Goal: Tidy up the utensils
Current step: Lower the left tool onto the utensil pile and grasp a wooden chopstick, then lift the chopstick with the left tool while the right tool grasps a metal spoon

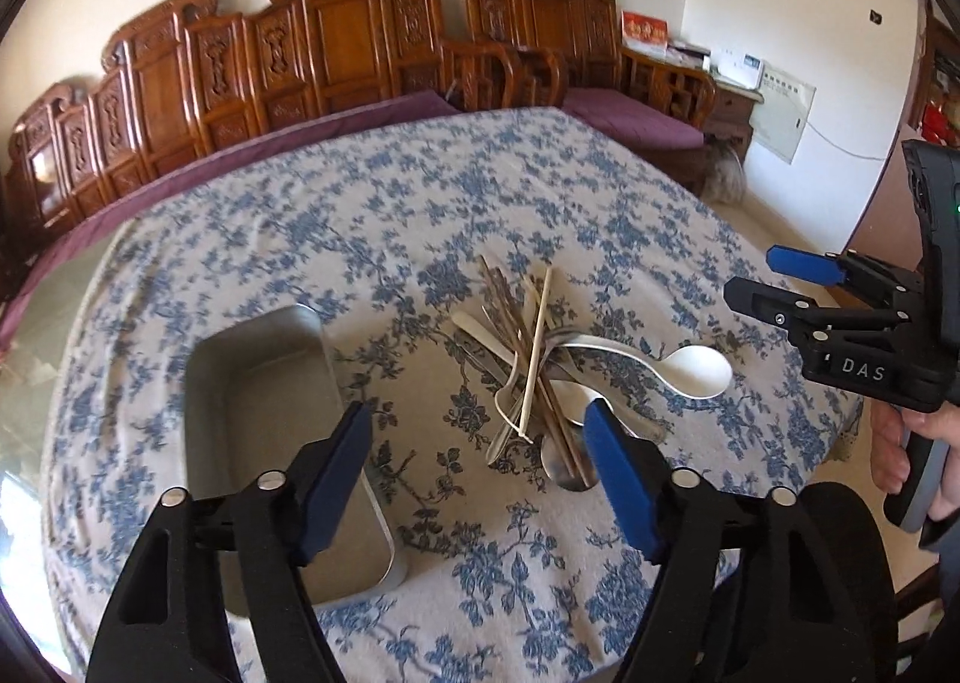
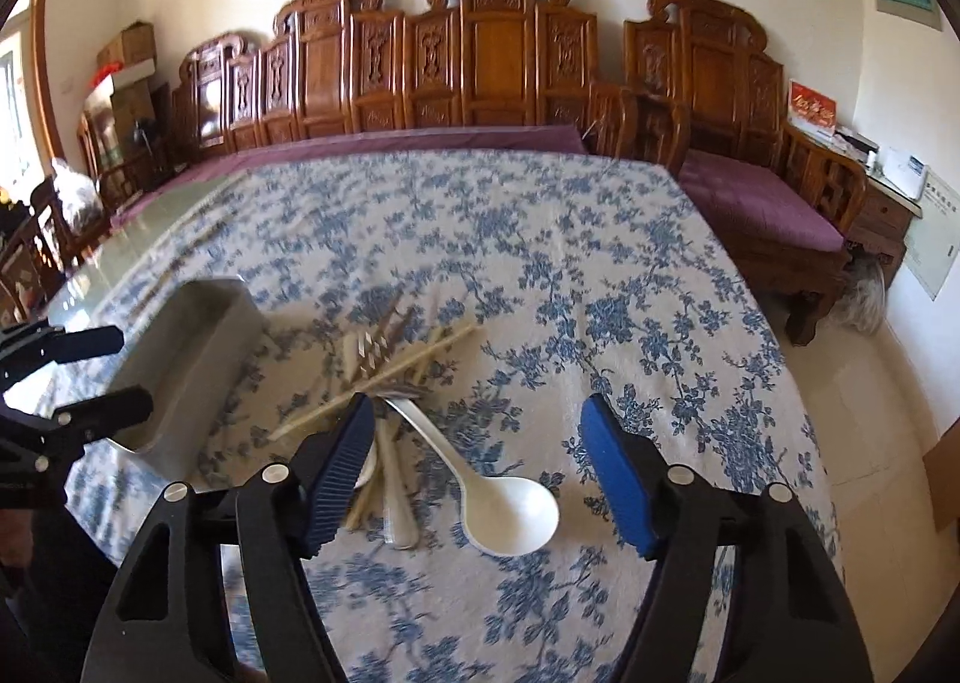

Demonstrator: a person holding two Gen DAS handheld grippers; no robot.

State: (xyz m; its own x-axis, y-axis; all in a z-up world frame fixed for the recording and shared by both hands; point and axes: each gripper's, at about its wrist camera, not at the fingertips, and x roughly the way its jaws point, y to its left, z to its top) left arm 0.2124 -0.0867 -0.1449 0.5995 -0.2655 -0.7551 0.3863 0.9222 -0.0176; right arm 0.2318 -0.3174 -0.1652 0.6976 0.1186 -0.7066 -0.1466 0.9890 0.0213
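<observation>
Tray (image 1: pixel 252 383): I see it empty. Utensil pile (image 1: pixel 534 377), white spoon (image 2: pixel 510 509): all on desk (image 2: pixel 540 239), unsorted. Both hand-held grippers (image 1: pixel 480 479) (image 2: pixel 474 473): part-open, holding nothing.

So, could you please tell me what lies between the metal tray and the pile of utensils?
Only bare floral tablecloth separates the metal tray from the pile of utensils, clearest in the left wrist view.

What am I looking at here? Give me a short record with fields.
surface: table under a blue floral tablecloth
container: empty metal tray, left of the pile
utensils: crossed pile of chopsticks and metal spoons
standout: white ceramic spoon at the pile's right edge
left gripper: open, holding nothing
right gripper: open above the white spoon
</observation>
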